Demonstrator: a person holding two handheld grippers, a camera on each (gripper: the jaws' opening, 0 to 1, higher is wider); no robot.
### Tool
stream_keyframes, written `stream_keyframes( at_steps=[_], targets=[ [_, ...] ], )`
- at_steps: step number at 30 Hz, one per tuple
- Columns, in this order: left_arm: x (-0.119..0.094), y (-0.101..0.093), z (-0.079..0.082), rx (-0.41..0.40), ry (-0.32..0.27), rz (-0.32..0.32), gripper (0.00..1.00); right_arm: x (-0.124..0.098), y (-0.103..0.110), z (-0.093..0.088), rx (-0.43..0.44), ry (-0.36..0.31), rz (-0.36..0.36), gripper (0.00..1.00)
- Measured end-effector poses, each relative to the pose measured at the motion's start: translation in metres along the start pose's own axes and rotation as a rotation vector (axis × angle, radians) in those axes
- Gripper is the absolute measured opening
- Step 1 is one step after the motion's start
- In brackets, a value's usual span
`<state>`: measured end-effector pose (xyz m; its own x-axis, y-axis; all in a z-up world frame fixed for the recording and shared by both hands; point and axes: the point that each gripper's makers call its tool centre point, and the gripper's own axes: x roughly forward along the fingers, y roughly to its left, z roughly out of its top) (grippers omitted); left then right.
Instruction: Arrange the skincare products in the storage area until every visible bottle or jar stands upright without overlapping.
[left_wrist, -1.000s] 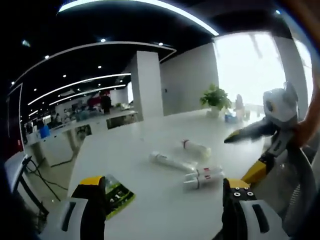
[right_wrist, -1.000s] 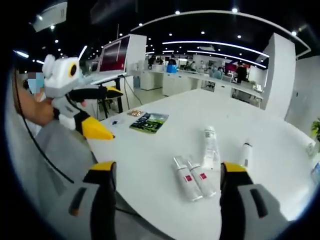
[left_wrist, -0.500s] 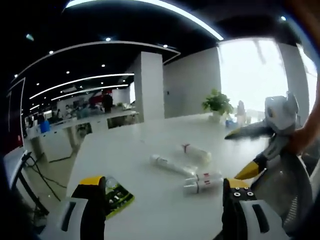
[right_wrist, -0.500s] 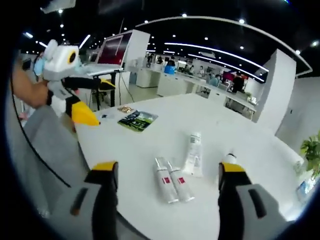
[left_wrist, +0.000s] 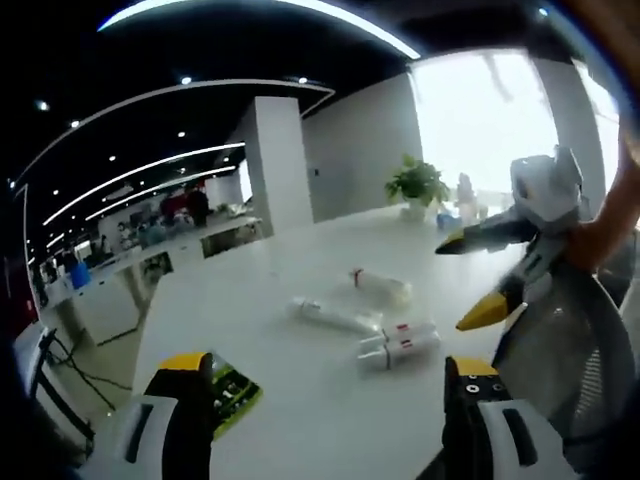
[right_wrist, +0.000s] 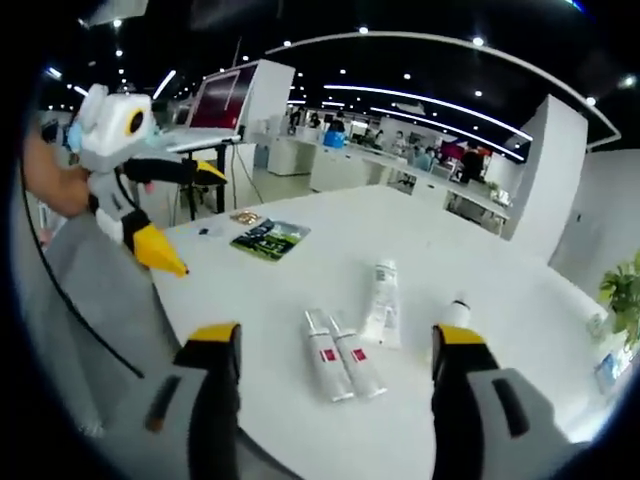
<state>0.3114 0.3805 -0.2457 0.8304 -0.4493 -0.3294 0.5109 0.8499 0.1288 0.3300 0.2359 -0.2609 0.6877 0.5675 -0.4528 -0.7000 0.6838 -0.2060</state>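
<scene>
Several white skincare containers lie flat on the white table (left_wrist: 250, 300). Two red-labelled tubes (left_wrist: 398, 345) lie side by side, touching. A longer tube (left_wrist: 328, 314) and a stubby bottle (left_wrist: 380, 285) lie beyond them. In the right gripper view the red-labelled pair (right_wrist: 340, 355), the longer tube (right_wrist: 381, 302) and the bottle (right_wrist: 455, 312) sit ahead of my jaws. My left gripper (left_wrist: 328, 366) is open and holds nothing, short of the tubes. My right gripper (right_wrist: 333, 340) is also open and holds nothing. Each shows in the other's view, jaws spread: the right gripper (left_wrist: 456, 285), the left gripper (right_wrist: 197, 222).
A green booklet (left_wrist: 235, 385) lies near the table's corner, also in the right gripper view (right_wrist: 268, 238), with a small object (right_wrist: 241, 215) beside it. A grey mesh chair back (left_wrist: 560, 350) stands at the near edge. A potted plant (left_wrist: 415, 185) sits at the far end.
Both views have shifted a little with the hands. The containers lie where they were. Both grippers stay open, and neither has touched anything.
</scene>
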Motion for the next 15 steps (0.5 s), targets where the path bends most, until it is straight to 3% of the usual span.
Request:
stream_keyframes(
  at_steps=[6, 15],
  targets=[
    [-0.002, 0.008, 0.003, -0.056, -0.018, 0.019, 0.98, -0.001, -0.004, -0.003, 0.010, 0.008, -0.008, 0.79],
    [0.000, -0.002, 0.007, -0.029, -0.032, -0.013, 0.97, 0.000, -0.007, -0.012, 0.015, 0.044, -0.015, 0.78]
  ],
)
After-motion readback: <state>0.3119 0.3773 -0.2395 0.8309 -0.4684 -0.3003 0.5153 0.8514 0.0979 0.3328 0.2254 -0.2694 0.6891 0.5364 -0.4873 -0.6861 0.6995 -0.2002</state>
